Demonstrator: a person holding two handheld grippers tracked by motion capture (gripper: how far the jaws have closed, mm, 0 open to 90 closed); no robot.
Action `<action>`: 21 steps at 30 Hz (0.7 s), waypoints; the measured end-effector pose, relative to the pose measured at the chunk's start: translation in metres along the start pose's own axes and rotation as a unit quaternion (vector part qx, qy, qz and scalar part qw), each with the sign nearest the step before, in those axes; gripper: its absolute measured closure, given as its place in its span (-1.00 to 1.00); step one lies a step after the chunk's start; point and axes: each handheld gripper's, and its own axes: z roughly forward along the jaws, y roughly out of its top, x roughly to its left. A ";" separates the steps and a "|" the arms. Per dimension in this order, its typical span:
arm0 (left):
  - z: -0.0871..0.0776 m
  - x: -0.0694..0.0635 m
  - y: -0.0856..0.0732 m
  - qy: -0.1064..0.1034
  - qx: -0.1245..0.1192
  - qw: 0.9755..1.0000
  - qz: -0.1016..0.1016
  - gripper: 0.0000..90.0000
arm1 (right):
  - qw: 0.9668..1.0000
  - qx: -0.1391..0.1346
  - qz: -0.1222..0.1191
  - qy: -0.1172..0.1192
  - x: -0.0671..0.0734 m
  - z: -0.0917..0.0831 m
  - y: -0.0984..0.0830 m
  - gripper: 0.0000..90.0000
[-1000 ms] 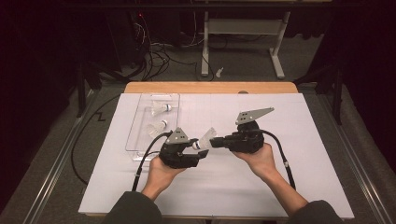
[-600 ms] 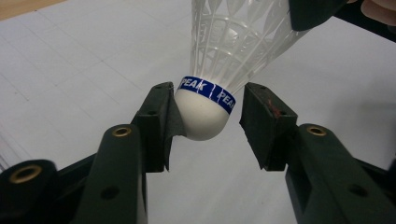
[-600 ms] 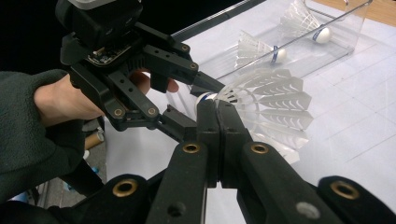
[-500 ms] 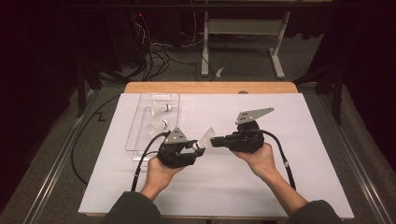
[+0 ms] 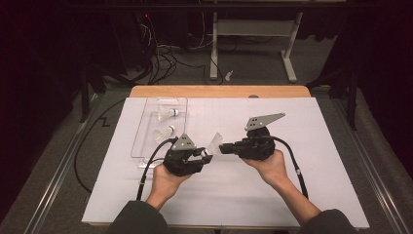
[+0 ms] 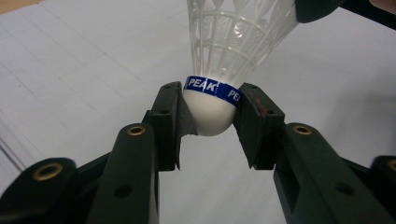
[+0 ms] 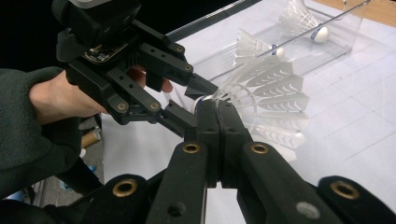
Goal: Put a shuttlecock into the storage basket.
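A white plastic shuttlecock [image 5: 214,144] hangs over the middle of the white sheet between my two grippers. My left gripper [image 6: 210,121] has just been closing, and its pads now press on both sides of the white cork head with the blue band. The skirt [image 6: 233,37] rises beyond the jaws. My right gripper [image 7: 218,112] is shut on the edge of the skirt [image 7: 271,93], opposite the left gripper [image 7: 198,100]. In the high view the left gripper [image 5: 207,155] and right gripper [image 5: 223,147] meet tip to tip.
A clear plastic tray [image 5: 141,141] lies at the left rear of the sheet with two more shuttlecocks [image 5: 168,113] [image 5: 163,132] in it. The table's wooden far edge [image 5: 219,91] borders a dark floor with cables and desk legs.
The left gripper's jaws have drawn in around the shuttlecock's head. Both hands have stayed where they were.
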 end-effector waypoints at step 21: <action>0.002 -0.002 0.002 -0.013 -0.001 1.000 0.008 0.22 | 1.000 0.002 -0.007 0.017 0.003 0.002 0.001 1.00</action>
